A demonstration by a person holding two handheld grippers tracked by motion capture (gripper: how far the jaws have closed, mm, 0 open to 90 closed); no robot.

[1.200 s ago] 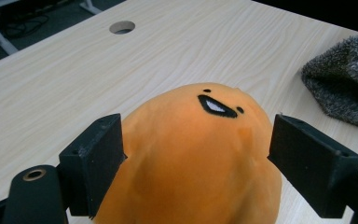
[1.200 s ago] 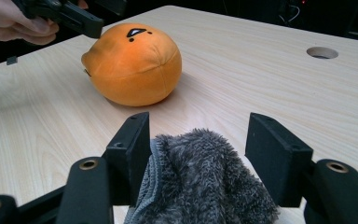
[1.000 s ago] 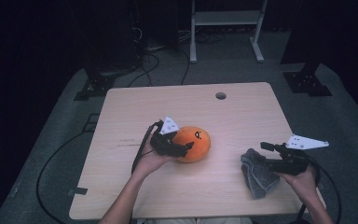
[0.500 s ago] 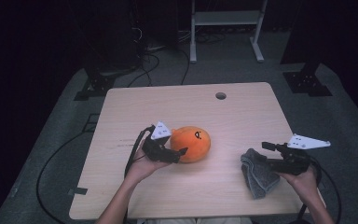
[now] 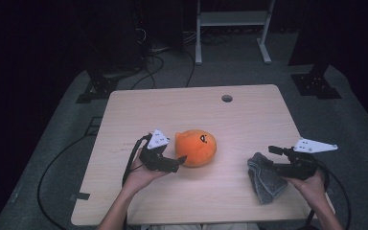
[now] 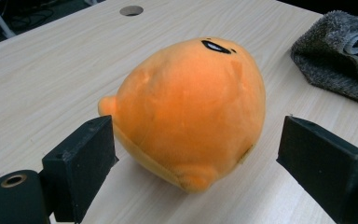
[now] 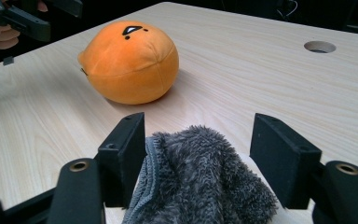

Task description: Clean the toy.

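left gripper (image 6: 193, 154) wide, jaws each side of orange plush (image 6: 191, 107) | right gripper (image 7: 198, 158) wide around grey cloth (image 7: 200, 177), right of plush | risk: round plush may roll away if one jaw bumps it first

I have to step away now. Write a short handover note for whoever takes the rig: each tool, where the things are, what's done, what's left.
Left tool: open, jaws either side of the plush with gaps on both sides, not gripping.
Right tool: open, jaws around the near end of the towel; the left jaw looks to touch it, the right stands clear.
Things: the orange plush lies mid-table, and the grey towel lies bunched to its right, apart from it.
Done: both tools lined up on their things.
Left: probably close on each; nothing is lifted yet.
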